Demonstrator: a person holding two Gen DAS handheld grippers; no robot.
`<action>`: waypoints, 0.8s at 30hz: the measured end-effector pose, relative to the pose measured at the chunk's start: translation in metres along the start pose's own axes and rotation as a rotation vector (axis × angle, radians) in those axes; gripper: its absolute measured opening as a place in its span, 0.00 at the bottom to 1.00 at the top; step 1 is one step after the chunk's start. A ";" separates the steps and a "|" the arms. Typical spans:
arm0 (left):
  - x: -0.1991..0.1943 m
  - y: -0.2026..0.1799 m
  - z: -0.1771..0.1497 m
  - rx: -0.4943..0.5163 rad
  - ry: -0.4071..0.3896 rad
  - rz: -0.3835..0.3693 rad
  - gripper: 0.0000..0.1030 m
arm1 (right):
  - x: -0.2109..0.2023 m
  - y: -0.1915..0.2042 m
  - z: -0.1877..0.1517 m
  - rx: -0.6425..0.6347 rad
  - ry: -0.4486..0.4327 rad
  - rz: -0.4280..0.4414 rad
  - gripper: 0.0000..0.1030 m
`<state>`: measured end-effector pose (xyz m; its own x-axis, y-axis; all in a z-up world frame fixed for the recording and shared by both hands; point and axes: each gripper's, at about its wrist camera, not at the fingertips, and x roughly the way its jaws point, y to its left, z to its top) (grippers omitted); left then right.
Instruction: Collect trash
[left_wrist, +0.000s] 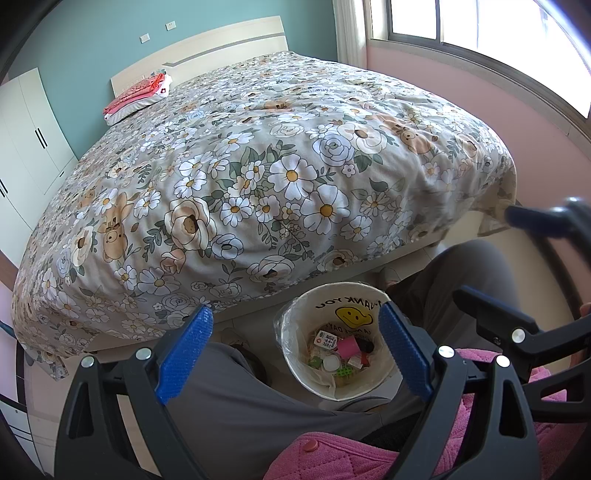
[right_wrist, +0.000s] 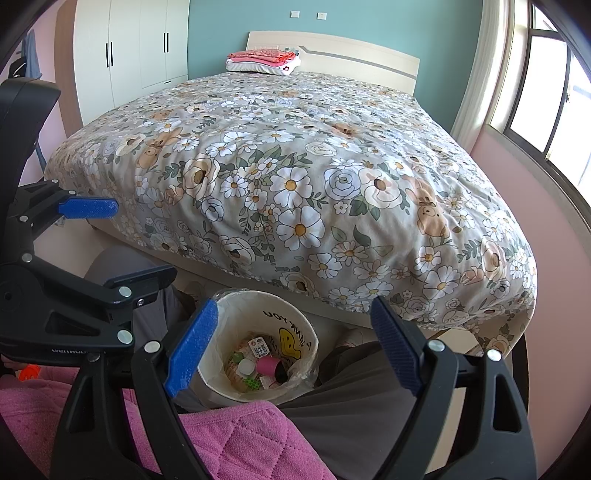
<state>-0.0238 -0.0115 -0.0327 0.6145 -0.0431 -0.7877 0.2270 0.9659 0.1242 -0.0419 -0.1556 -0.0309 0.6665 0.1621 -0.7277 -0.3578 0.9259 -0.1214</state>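
A white round bin (left_wrist: 343, 301) with a clear liner and a yellow smiley stands on the floor between a person's knees, at the foot of the bed. Inside lie several bits of trash: a pink roll (left_wrist: 349, 347), a white cap (left_wrist: 330, 363) and a small carton (left_wrist: 327, 338). My left gripper (left_wrist: 295, 350) hangs open above the bin with nothing between its blue pads. The right wrist view shows the same bin (right_wrist: 236, 317), with my right gripper (right_wrist: 295, 347) open and empty over it. Each gripper shows at the edge of the other's view: the right gripper (left_wrist: 491, 258) and the left gripper (right_wrist: 122, 243).
A wide bed with a floral cover (left_wrist: 280, 155) fills the space beyond the bin. Folded pink clothes (right_wrist: 262, 57) rest on a pillow by the headboard. The person's grey trouser legs (left_wrist: 236, 398) and pink quilted jacket (right_wrist: 229, 435) flank the bin. White wardrobes (right_wrist: 140, 48) stand at the left, a window (left_wrist: 480, 22) at the right.
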 end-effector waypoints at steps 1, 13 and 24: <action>0.000 0.001 -0.001 0.000 0.000 0.000 0.90 | 0.000 0.000 0.000 0.000 0.000 0.000 0.81; 0.000 0.000 -0.001 0.001 -0.001 0.002 0.90 | 0.001 0.001 -0.002 0.001 0.003 0.003 0.81; 0.000 0.000 0.000 0.002 -0.001 0.002 0.90 | 0.001 0.001 -0.001 0.001 0.005 0.005 0.81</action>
<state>-0.0235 -0.0117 -0.0329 0.6155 -0.0412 -0.7871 0.2271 0.9656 0.1270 -0.0417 -0.1549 -0.0324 0.6614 0.1655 -0.7316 -0.3605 0.9254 -0.1166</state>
